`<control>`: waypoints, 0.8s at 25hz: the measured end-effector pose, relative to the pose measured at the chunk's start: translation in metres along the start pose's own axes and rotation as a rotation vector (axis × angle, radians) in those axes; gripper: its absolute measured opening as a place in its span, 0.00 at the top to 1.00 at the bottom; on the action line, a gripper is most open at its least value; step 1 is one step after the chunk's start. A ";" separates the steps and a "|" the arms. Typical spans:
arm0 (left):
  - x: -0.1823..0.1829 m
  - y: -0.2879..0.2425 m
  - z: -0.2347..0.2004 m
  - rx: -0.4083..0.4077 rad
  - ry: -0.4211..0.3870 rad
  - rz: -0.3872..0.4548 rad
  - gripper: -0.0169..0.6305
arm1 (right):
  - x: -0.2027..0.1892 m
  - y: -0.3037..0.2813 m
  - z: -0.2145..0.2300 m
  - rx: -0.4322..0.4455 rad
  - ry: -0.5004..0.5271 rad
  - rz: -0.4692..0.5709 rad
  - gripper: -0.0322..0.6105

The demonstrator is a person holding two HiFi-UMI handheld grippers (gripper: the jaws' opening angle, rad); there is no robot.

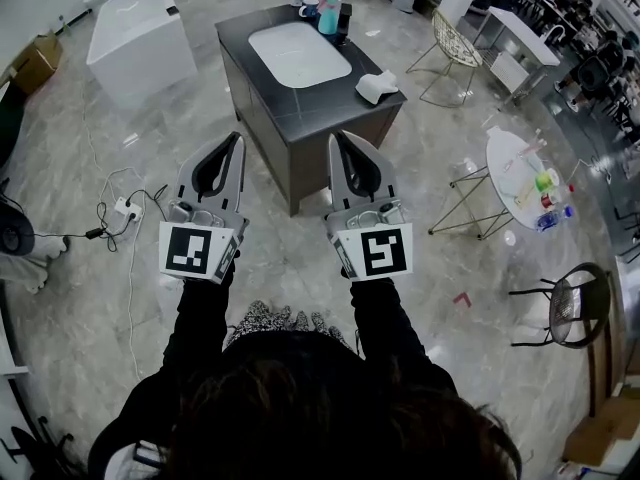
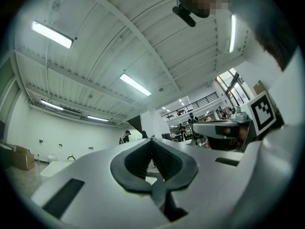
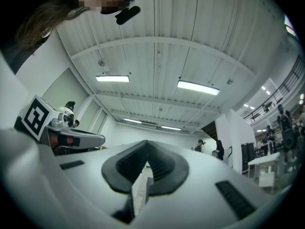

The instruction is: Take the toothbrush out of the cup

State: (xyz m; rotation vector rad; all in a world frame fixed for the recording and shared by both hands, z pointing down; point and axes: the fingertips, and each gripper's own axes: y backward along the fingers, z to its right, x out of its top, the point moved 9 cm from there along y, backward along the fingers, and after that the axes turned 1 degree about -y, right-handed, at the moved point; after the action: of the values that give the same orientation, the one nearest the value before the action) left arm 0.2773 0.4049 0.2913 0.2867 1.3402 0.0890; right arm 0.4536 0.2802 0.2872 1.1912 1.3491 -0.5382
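Teal cup (image 1: 329, 14), dark grey counter (image 1: 300, 105)

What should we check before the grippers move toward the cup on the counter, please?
1. Left gripper empty: ok, its fingers are together with nothing between them.
2. Right gripper empty: ok, likewise shut on nothing.
3. Fingers apart, ready for a grasp: not ok, both pairs are shut.
4. Teal cup located: ok, it stands at the far end of the counter.
5. Toothbrush in the cup: cannot tell, too small in the head view.
6. Grippers within reach of the cup: not ok, both are held short of the counter's near edge.
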 end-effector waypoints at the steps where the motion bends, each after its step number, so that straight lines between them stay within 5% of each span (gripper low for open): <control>1: 0.000 0.001 -0.002 0.005 -0.002 -0.002 0.97 | -0.001 -0.002 -0.001 0.003 -0.004 0.001 0.94; 20: -0.047 -0.014 -0.085 0.020 0.054 -0.012 0.97 | -0.042 -0.085 -0.031 0.044 -0.003 -0.057 0.94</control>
State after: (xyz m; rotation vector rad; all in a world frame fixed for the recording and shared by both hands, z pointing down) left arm 0.1830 0.3942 0.3150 0.2946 1.3971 0.0735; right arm 0.3571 0.2627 0.3036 1.1896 1.3781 -0.6132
